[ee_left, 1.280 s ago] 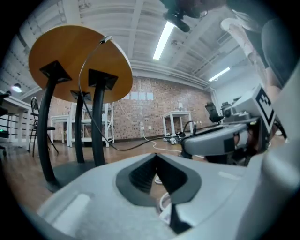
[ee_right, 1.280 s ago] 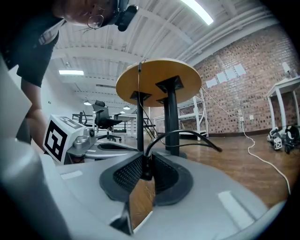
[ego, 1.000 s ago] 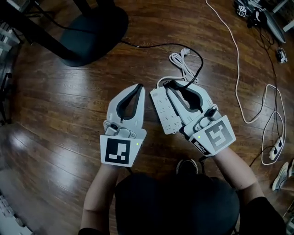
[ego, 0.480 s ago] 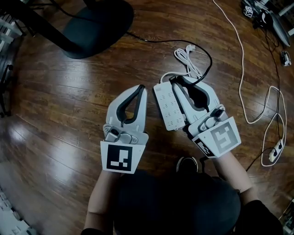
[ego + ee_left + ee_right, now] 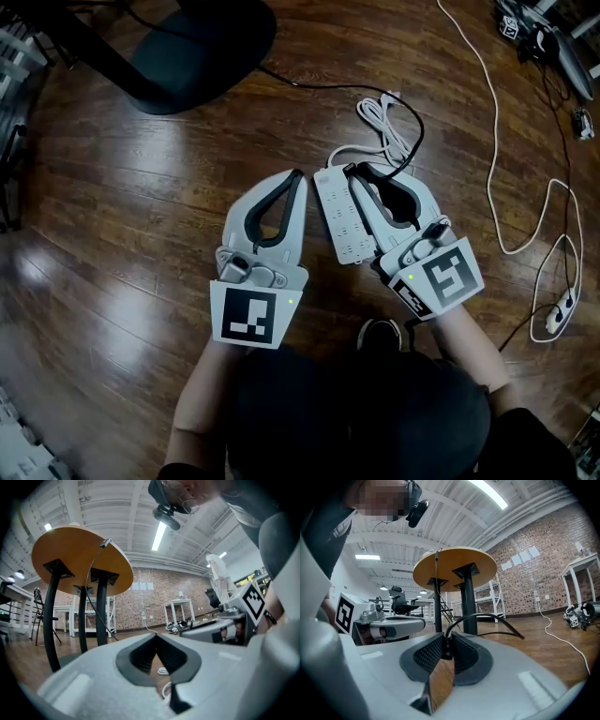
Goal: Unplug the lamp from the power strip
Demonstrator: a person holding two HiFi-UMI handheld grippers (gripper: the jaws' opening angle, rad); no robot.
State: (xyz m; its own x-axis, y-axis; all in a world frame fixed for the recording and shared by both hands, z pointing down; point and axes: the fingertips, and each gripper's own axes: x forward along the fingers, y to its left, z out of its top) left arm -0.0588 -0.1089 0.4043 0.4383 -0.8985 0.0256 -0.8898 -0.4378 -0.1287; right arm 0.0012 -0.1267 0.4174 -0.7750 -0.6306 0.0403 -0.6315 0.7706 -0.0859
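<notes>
Lamp plug (image 5: 447,649), centre of frame at upper end of power strip (image 5: 336,211), pinched by right gripper (image 5: 352,171); left gripper (image 5: 298,174) closed empty alongside; extraction step apparently in hand, next likely needing a straight pull.

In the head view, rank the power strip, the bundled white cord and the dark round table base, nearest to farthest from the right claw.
1. Power strip, alongside the right claw, on its left.
2. Bundled white cord, just ahead.
3. Table base, far at upper left.
</notes>
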